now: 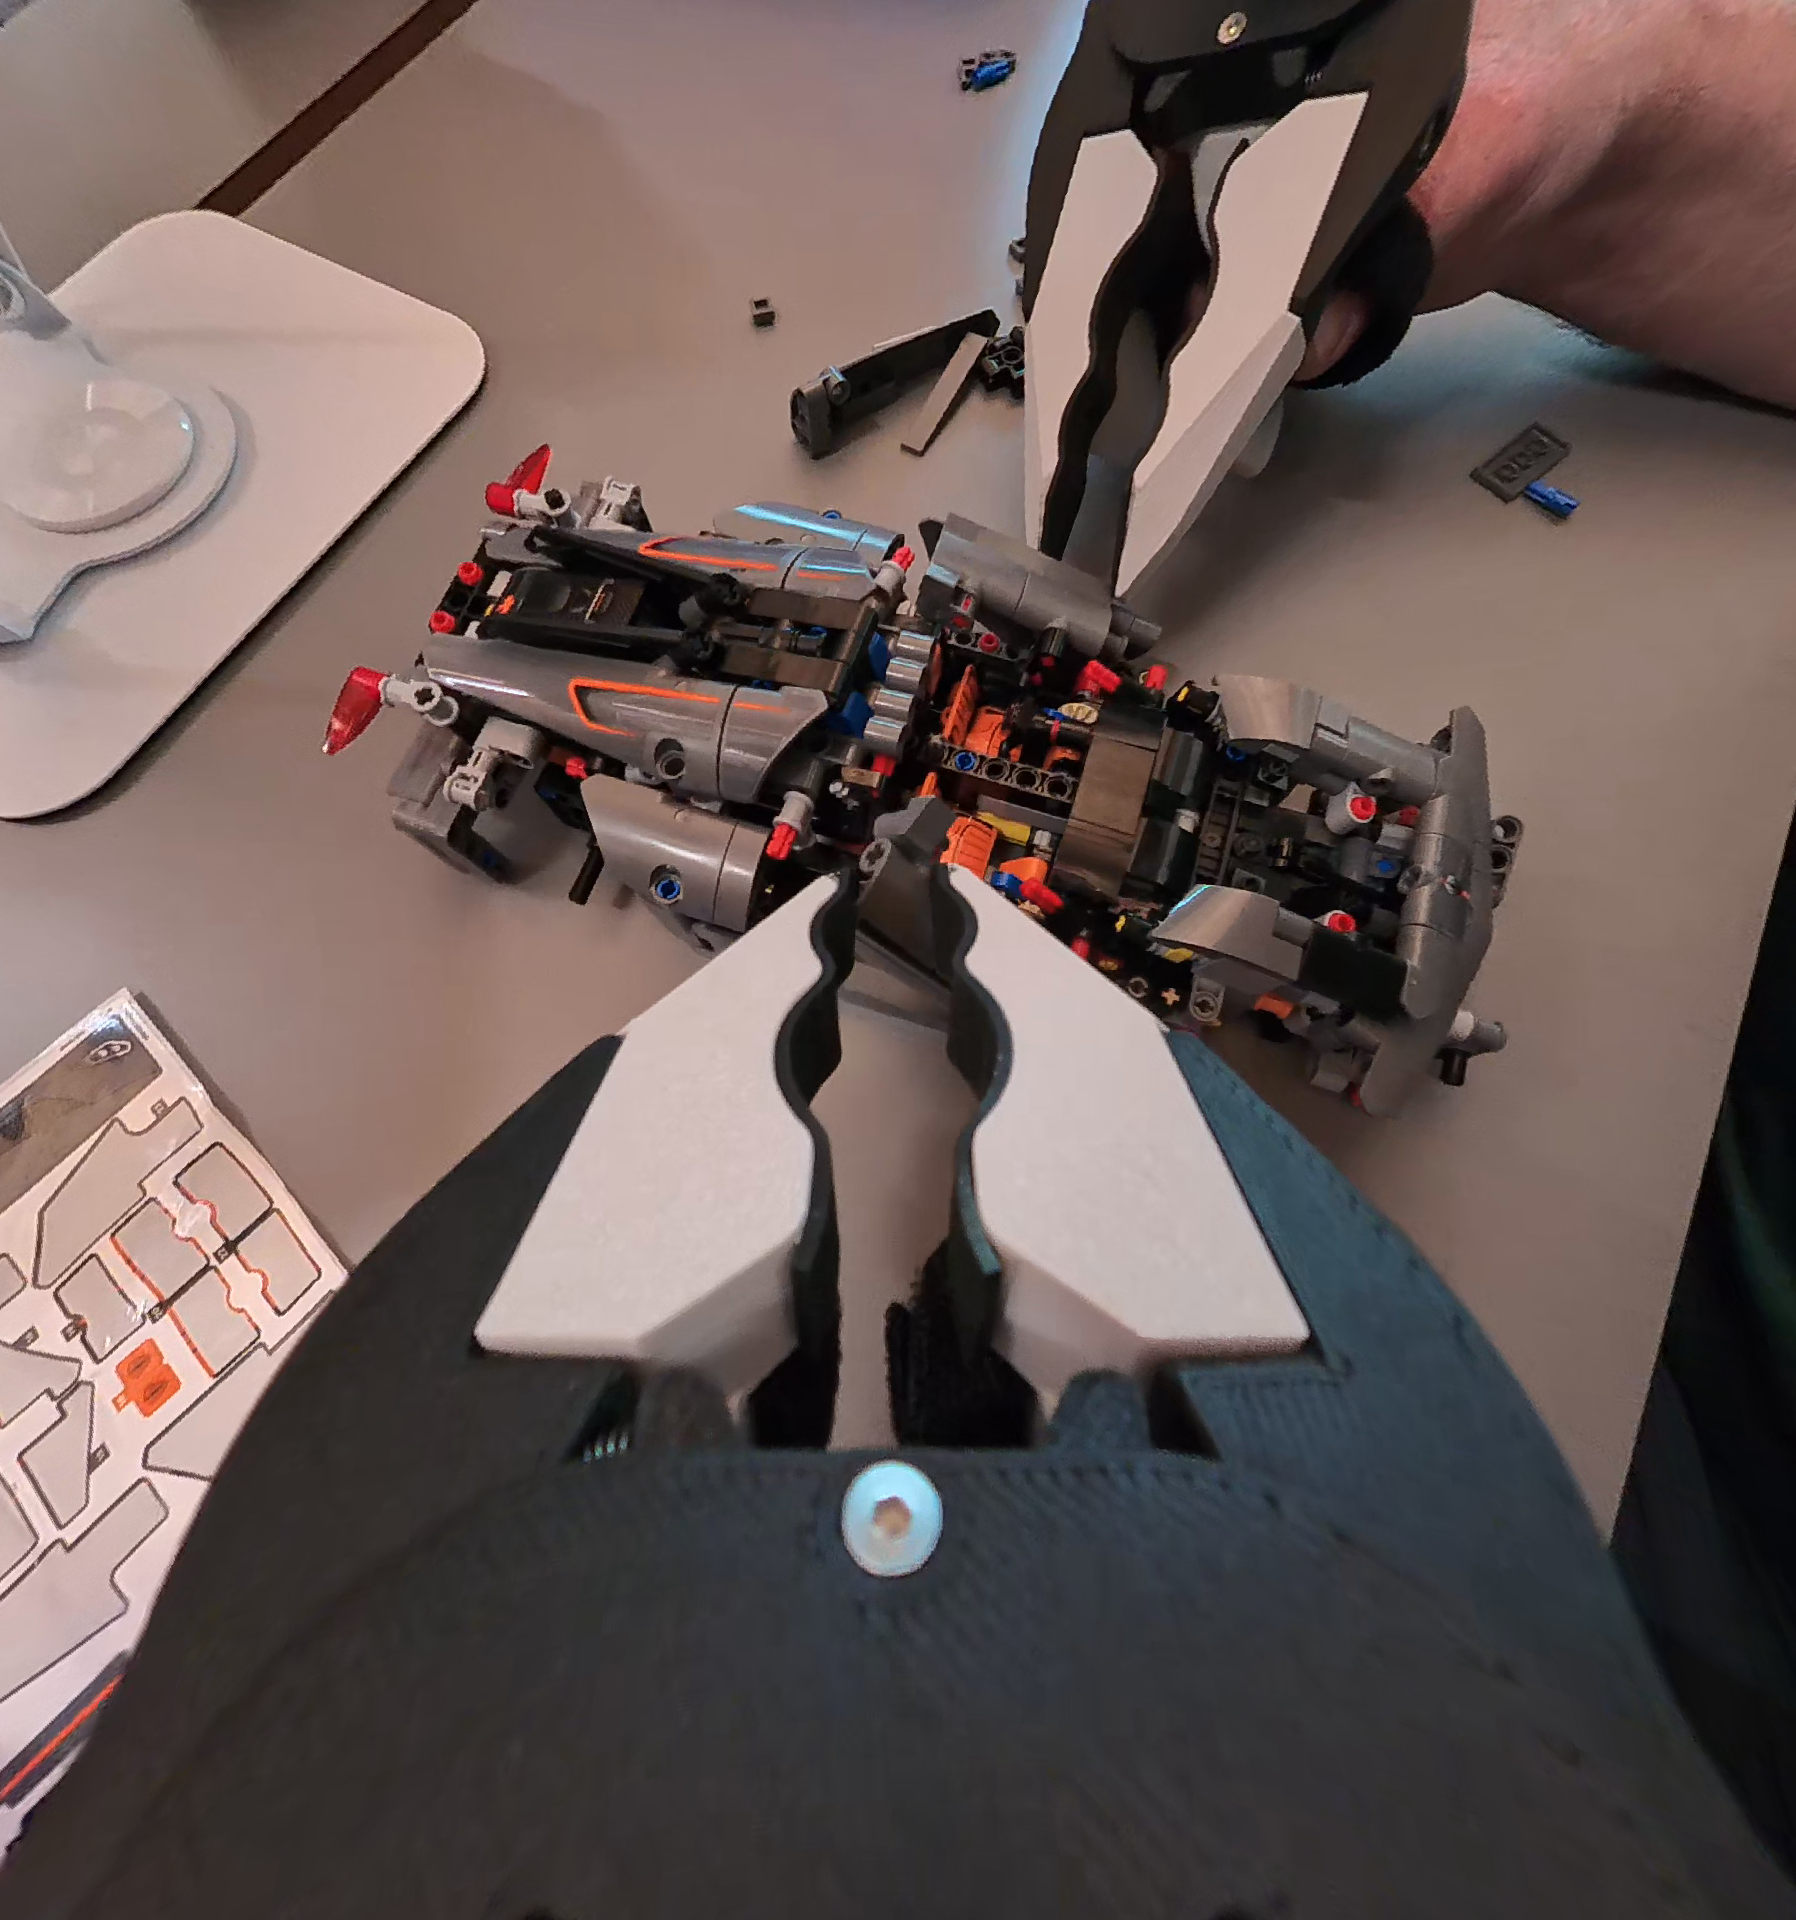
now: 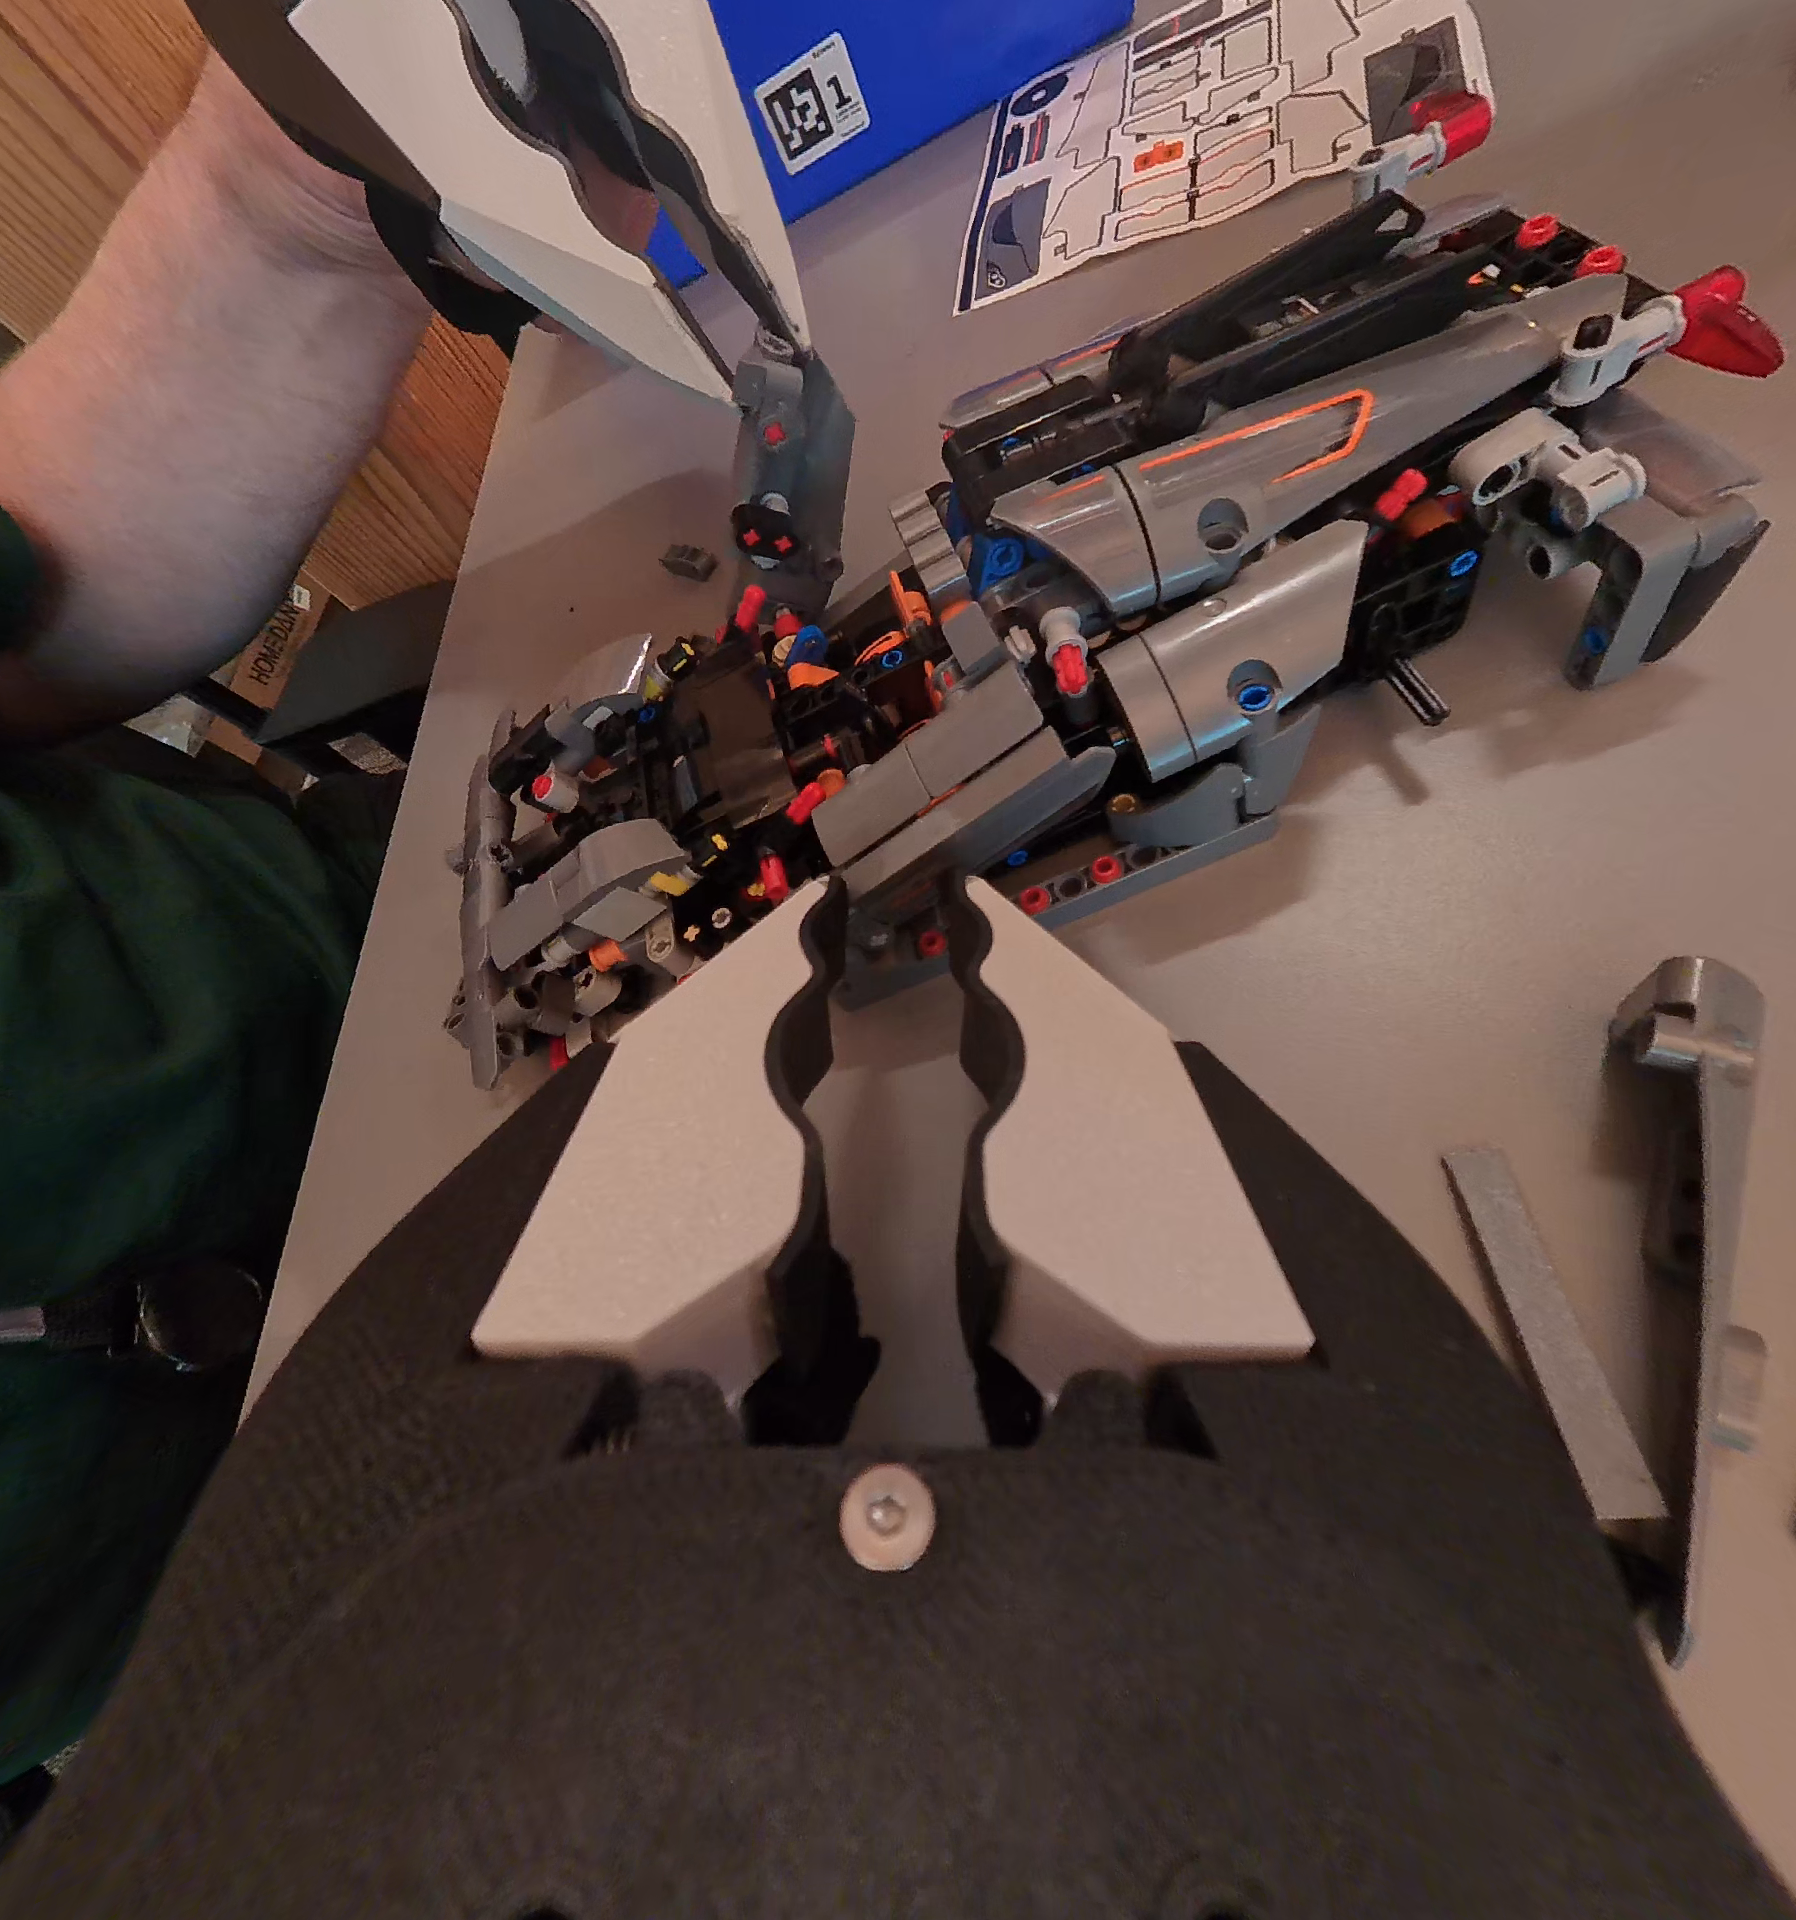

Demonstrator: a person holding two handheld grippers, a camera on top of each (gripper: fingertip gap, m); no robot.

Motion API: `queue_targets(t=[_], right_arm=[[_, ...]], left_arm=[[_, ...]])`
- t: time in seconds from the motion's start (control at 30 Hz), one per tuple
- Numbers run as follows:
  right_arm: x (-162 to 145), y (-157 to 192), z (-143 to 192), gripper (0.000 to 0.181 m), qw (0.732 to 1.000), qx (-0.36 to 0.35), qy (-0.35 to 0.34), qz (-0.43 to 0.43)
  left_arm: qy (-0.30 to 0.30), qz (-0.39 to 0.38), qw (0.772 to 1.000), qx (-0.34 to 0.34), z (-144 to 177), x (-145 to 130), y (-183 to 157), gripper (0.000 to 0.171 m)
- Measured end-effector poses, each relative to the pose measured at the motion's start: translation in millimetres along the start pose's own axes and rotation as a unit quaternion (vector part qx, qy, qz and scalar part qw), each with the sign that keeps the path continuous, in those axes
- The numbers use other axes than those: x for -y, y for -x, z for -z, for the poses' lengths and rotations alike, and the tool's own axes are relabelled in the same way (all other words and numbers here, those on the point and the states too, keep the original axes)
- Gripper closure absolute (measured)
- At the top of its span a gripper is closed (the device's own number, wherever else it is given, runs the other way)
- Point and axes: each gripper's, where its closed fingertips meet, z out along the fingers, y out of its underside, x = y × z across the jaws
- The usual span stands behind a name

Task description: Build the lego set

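A half-built grey toy car (image 1: 925, 758) lies lengthwise across the grey table (image 1: 613, 260), red-tipped tail toward the white lamp base (image 1: 198, 499) and nose toward the person's body, with a gripper closing in from each flank. The left gripper (image 1: 899, 894) comes at the near side of the cabin; in the right wrist view it pinches the top of a grey door panel (image 2: 790, 468) between its tips, the panel hanging upright with its lower end at the car's edge. The right gripper (image 2: 894, 899) stands opposite, its fingers a narrow gap apart around the grey side sill (image 2: 967, 821); whether they actually squeeze it cannot be told. The car's long axis runs crosswise to both tools, so the likely next move, seating the panel, would press inward against the right gripper's brace. A sticker sheet (image 1: 94, 1247) and loose grey pieces (image 2: 1683, 1195) lie nearby.
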Motion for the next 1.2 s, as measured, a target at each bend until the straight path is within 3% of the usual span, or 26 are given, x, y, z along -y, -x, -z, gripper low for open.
queue_targets(t=[0.3,0.7,0.87,1.03,1.2], right_arm=[[-0.2,0.4,0.2,0.164,1.000,0.000,0.001,0.001],[-0.4,2.2,-1.4,0.165,1.000,0.001,0.004,0.005],[-1.2,2.2,-2.0,0.165,1.000,0.001,0.005,0.005],[-1.4,2.0,-2.4,0.165,1.000,0.002,0.005,0.004],[-1.4,1.7,-2.5,0.166,1.000,0.005,0.002,0.001]], left_arm=[[0.006,0.001,1.000,-0.001,0.4,-2.7,-0.7,0.160],[-0.019,0.138,0.990,-0.009,0.4,-17.0,5.5,0.139],[0.002,0.171,0.985,-0.003,0.9,-32.2,6.9,0.133],[0.005,0.211,0.976,-0.063,-13.1,-35.0,-16.9,0.131],[0.021,0.214,0.974,-0.072,-26.5,-41.0,-22.1,0.143]])
